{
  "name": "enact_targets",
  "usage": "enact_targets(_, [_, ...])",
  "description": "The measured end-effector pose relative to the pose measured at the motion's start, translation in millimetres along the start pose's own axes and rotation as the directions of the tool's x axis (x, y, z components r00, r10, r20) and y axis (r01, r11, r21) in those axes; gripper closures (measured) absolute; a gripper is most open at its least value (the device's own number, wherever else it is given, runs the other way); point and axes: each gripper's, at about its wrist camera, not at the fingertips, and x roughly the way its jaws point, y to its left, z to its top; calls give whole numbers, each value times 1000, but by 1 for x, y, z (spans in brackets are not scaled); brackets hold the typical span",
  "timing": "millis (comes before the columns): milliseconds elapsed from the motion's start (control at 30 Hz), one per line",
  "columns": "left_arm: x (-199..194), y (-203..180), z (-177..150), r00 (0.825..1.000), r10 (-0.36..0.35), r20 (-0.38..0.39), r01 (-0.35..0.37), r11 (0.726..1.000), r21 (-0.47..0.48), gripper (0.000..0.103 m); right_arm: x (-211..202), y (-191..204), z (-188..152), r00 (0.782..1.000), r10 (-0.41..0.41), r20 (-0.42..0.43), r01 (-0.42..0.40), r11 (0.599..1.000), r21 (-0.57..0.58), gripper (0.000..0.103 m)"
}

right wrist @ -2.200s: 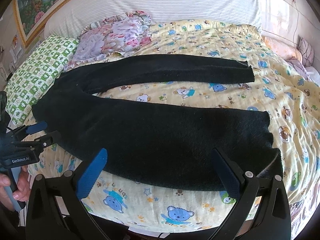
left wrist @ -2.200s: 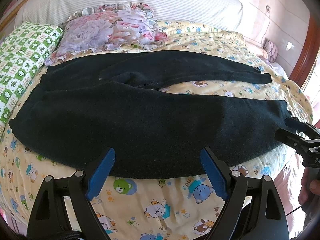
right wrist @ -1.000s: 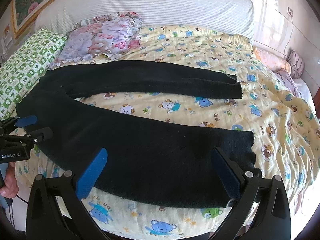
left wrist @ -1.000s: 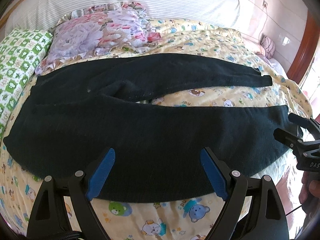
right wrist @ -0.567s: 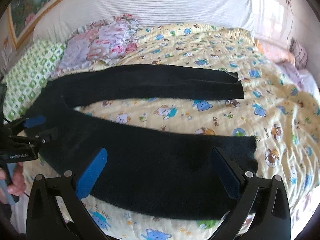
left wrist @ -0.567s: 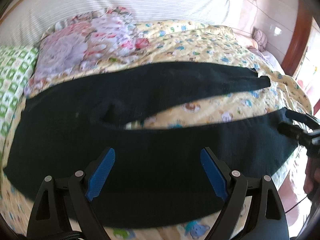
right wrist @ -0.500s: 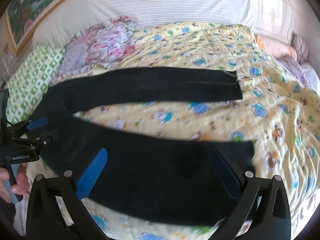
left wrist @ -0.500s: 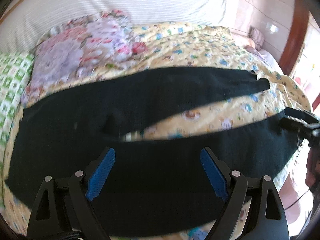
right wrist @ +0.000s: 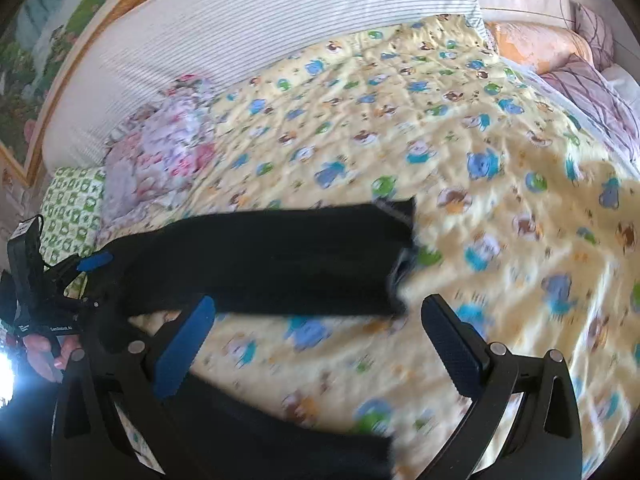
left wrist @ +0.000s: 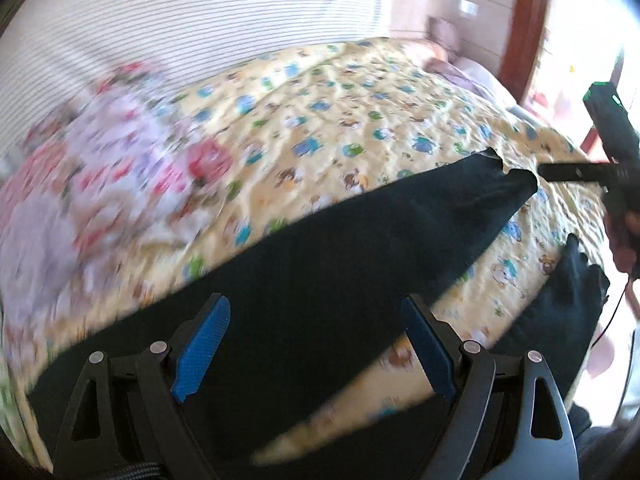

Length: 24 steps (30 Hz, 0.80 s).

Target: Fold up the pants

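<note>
One pair of black pants (left wrist: 328, 280) on the bed, two grippers, both w/ fingers spread apart and nothing between the pads. Left gripper (left wrist: 316, 344) sits low over the waist end of the pants; right gripper (right wrist: 320, 344) hangs over the bedspread (right wrist: 480, 128) near the leg ends. In the left view the right gripper (left wrist: 568, 172) shows from the side, tip right at the far leg's cuff; whether it touches the cloth can't tell. Pants' long axis runs left-right across the bed, waist to the left, cuffs to the right. Far leg lies stretched out; near leg (left wrist: 560, 312) bunches at the bed's front edge, partly hidden behind the left gripper's right finger. Around: one floral pillow (right wrist: 160, 152), one green-check pillow (right wrist: 72, 208) left of it, striped white headboard (right wrist: 260, 28) behind, one picture frame (right wrist: 60, 48) on the wall. Both views motion-blurred, so cloth edges are soft.
</note>
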Motion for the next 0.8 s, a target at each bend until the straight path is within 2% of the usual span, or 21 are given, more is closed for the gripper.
enact_targets(100, [21,9,19,996,-82,-24,83,996,40,15,13,-14,16,999,27,-30,-26,999,35,13])
enact_targets(167, [38,16,30,990,-131,-56,134,989,56,15,22,-19,27,998,25,-52,-23,998,52,16])
enact_targets(267, [61,28,44,988,-123,-88,129,990,61,15,34,-21,41,997,9,-75,-7,999,35,17])
enact_targets(333, [78,35,50,976,-167,-136,176,983,51,15,40,-23,47,996,-1,-87,2,1000,18,17])
enact_targets(367, [86,38,52,974,-167,-156,176,983,45,15,45,-23,51,995,-1,-96,2,1000,9,19])
enact_targets(467, [113,46,51,953,-195,-232,205,978,23,21,60,-28,57,990,-2,-140,1,1000,-3,35])
enact_targets(500, [118,47,50,947,-208,-246,218,976,13,21,65,-30,58,988,1,-155,-1,1000,-5,37])
enact_targets(533, [120,49,50,944,-221,-245,229,973,3,22,71,-32,59,985,-4,-171,2,1000,-10,38])
enact_targets(567, [120,50,51,944,-229,-238,234,972,-4,25,74,-34,59,984,-6,-176,3,1000,-17,43])
enact_targets(600, [117,50,51,942,-247,-229,251,968,-9,35,76,-36,60,985,-10,-173,6,1000,-24,54])
enact_targets(633, [114,50,51,940,-264,-219,268,963,-11,46,76,-37,61,985,-14,-169,10,1000,-28,61])
enact_targets(667, [110,50,49,938,-272,-212,276,961,-11,52,73,-39,61,987,-7,-162,3,1000,-24,74])
enact_targets(700, [106,48,48,938,-276,-207,281,960,-6,64,70,-40,61,988,11,-154,-14,1000,-17,82])
enact_targets(733, [102,45,46,936,-283,-208,289,957,0,81,66,-41,61,989,36,-143,-39,999,-18,82])
enact_targets(767, [98,42,43,933,-292,-212,299,954,5,89,62,-39,61,990,43,-136,-46,999,-24,84])
enact_targets(800, [92,37,40,935,-289,-207,298,954,13,90,58,-37,60,991,48,-126,-53,998,-32,85])
